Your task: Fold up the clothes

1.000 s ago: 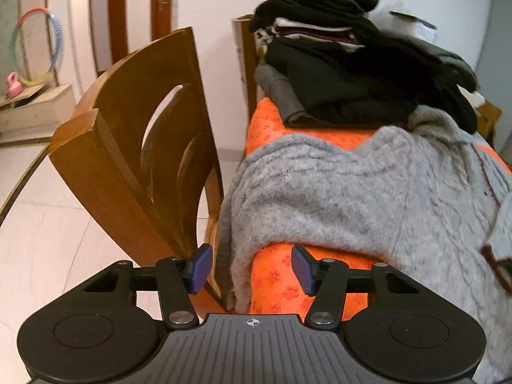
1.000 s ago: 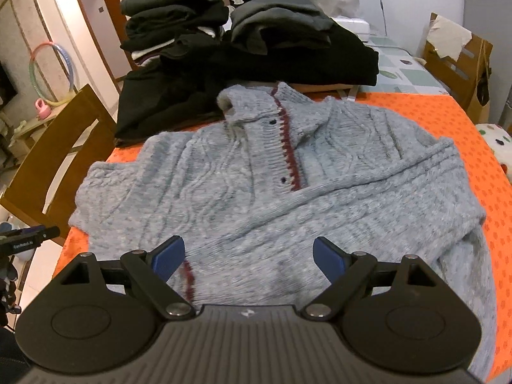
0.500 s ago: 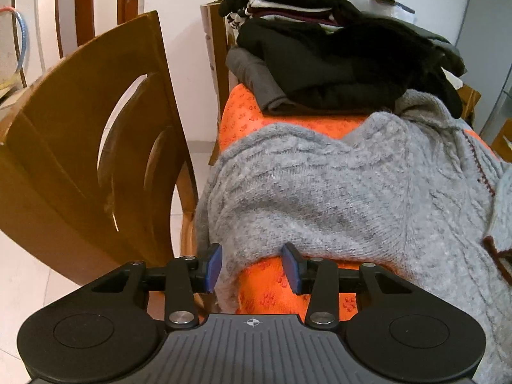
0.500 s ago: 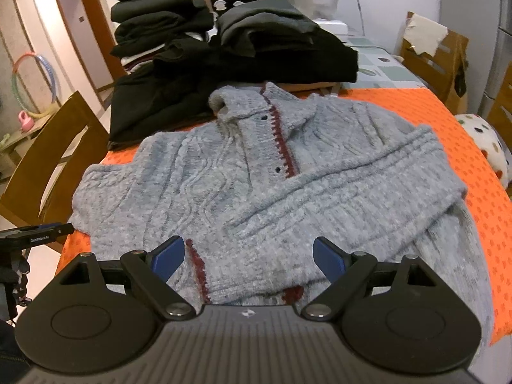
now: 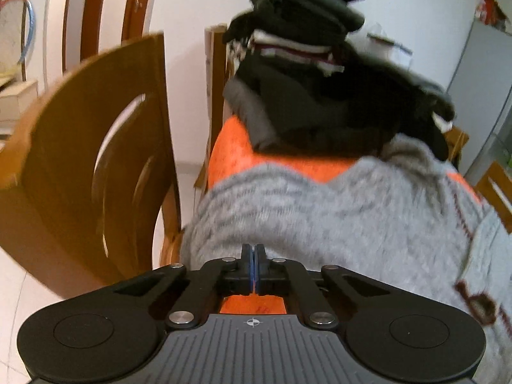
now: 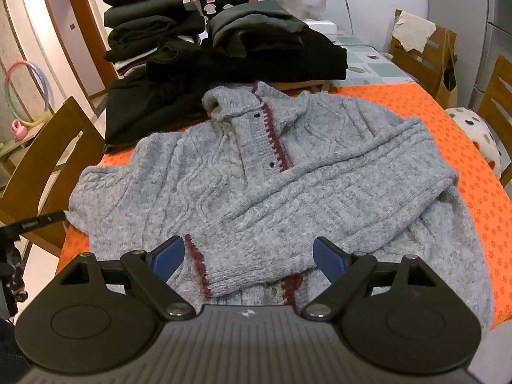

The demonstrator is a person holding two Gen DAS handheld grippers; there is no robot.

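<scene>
Orange tablecloth (image 6: 448, 121) beside wooden chair (image 5: 83, 166)

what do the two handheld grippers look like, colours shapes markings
Both look the same build. The left gripper and right gripper each have matte black linkage arms with silver pivot bolts, blue finger pads, two round black discs at the sides, and a grey ribbed centre plate with a small crosshair mark. No cables, hands or sleeves are visible in either view.

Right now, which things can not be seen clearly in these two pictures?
- Left wrist view: motion blur; whether the left gripper pinches the grey cardigan is unclear.
- Right wrist view: the right gripper body hides the cardigan's hem.
- Dark folded piles: individual garments indistinguishable.
</scene>
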